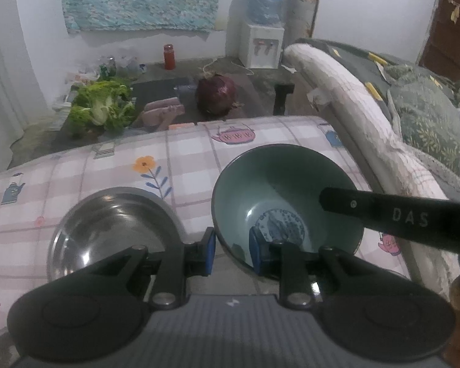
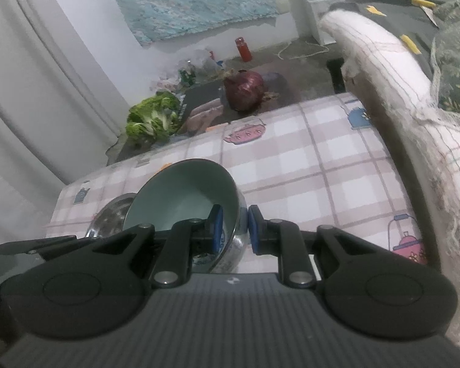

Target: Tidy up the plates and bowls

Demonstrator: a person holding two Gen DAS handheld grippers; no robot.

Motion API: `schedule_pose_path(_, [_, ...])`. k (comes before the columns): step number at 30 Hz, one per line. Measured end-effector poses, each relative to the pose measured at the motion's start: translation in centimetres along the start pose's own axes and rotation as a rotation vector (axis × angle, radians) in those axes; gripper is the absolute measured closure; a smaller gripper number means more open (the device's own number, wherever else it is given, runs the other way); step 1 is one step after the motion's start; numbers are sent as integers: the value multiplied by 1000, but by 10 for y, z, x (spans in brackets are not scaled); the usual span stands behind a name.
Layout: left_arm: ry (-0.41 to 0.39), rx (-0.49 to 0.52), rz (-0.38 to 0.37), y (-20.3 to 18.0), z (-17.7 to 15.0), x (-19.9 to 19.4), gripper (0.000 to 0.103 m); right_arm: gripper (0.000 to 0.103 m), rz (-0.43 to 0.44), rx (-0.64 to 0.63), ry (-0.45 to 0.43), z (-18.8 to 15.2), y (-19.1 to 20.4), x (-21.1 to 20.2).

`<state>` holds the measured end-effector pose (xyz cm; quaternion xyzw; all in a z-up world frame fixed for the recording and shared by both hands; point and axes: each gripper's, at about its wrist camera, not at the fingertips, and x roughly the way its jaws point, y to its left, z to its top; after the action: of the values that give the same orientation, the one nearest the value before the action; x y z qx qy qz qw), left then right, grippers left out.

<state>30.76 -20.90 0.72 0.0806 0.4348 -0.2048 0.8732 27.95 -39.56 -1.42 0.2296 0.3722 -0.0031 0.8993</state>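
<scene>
A green bowl (image 1: 286,196) with a dark rim and a printed mark on its bottom is held tilted above the checked tablecloth (image 1: 187,159). My left gripper (image 1: 232,253) is shut on its near-left rim, one blue pad inside and one outside. My right gripper (image 2: 233,230) is shut on the right rim of the same bowl (image 2: 184,193); its finger (image 1: 398,211) reaches in from the right in the left wrist view. A steel bowl (image 1: 113,227) sits on the cloth to the left, also seen in the right wrist view (image 2: 112,217).
A rolled blanket and pillows (image 1: 383,116) border the table's right side. Beyond the far edge, on the floor, lie a red onion (image 1: 216,93), leafy greens (image 1: 102,109), a red bottle (image 1: 169,56) and a water dispenser (image 1: 262,40).
</scene>
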Motion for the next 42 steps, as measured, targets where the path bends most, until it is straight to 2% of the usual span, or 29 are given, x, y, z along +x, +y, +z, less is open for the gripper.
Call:
schedule_pose_path(8, [-21,-50,28,37,2,-15,78,86,38,-38,0,6,37,4])
schedule_pose_path(18, [-15,-125,103,101,-2,-22,78,86,109,-94,52,9,101,39])
schedule_pose_path(24, [37,-163,123,131,-9,-6,78,85,121,-114,109,1,127,70])
schedule_pose_path(32, [138,-175,108,151,-26,27,78,83,88,-126,195,-19,136,112])
schedule_pose_path(35, [137,-165,88,154,-31,26,70,77,71,-131,227,-26,134,124])
schedule_pose_path(37, [114,-151,75,153,-31,20,52,70,100,-117,227,-27,131,123])
schedule_pose_path(40, [79,-126,68,151,-27,9,50,58,116,-133,197,-24,132,113])
schedule_pose_path(42, [57,-131,69,155,-25,3,50,57,129,-151,168,-20,132,102])
